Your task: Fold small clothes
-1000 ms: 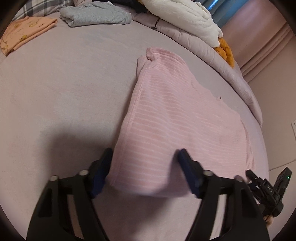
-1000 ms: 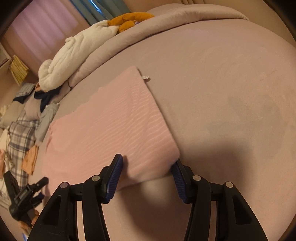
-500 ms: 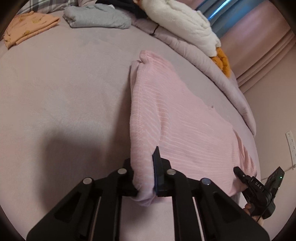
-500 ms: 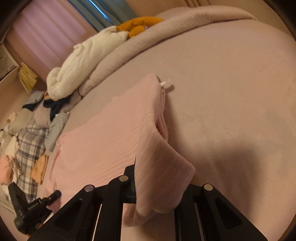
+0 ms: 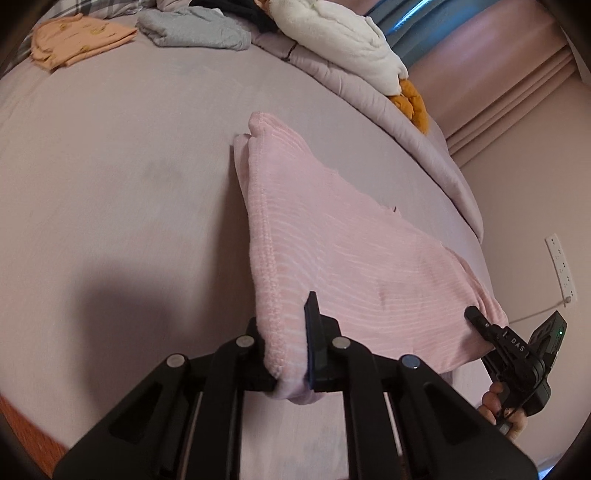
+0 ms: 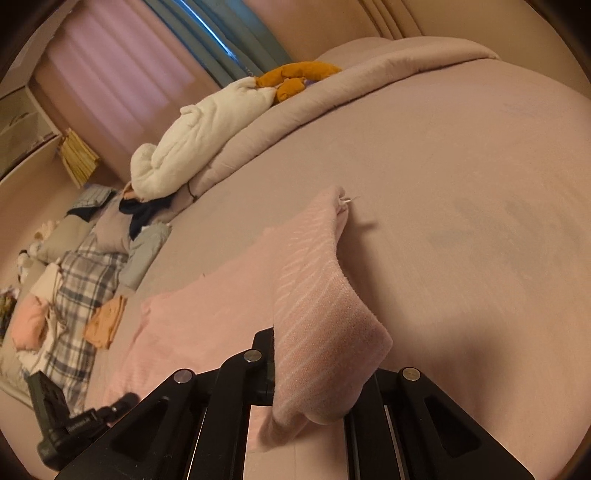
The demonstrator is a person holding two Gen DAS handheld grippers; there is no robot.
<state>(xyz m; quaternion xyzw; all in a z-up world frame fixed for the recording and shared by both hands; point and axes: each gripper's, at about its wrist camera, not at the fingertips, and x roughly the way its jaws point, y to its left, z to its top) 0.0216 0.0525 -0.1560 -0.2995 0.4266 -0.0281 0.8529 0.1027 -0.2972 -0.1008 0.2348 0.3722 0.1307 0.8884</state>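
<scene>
A pink ribbed garment [image 5: 332, 236] lies stretched across the mauve bed [image 5: 110, 184]. My left gripper [image 5: 288, 354] is shut on its near left corner and holds that edge lifted off the bed. My right gripper [image 6: 310, 373] is shut on the opposite near corner of the garment [image 6: 317, 295], which drapes over its right finger. Each gripper shows in the other's view, the right one [image 5: 517, 354] at the far right and the left one [image 6: 74, 417] at the lower left.
An orange folded garment [image 5: 77, 37] and a grey folded one [image 5: 192, 29] lie at the far side of the bed. A rolled duvet [image 5: 406, 122] with a white blanket [image 5: 340, 37] runs along the far right edge. A plaid pile [image 6: 81, 280] lies left.
Both grippers went from open around the garment's near corners to shut on them. They have since lifted those corners up off the bed.
</scene>
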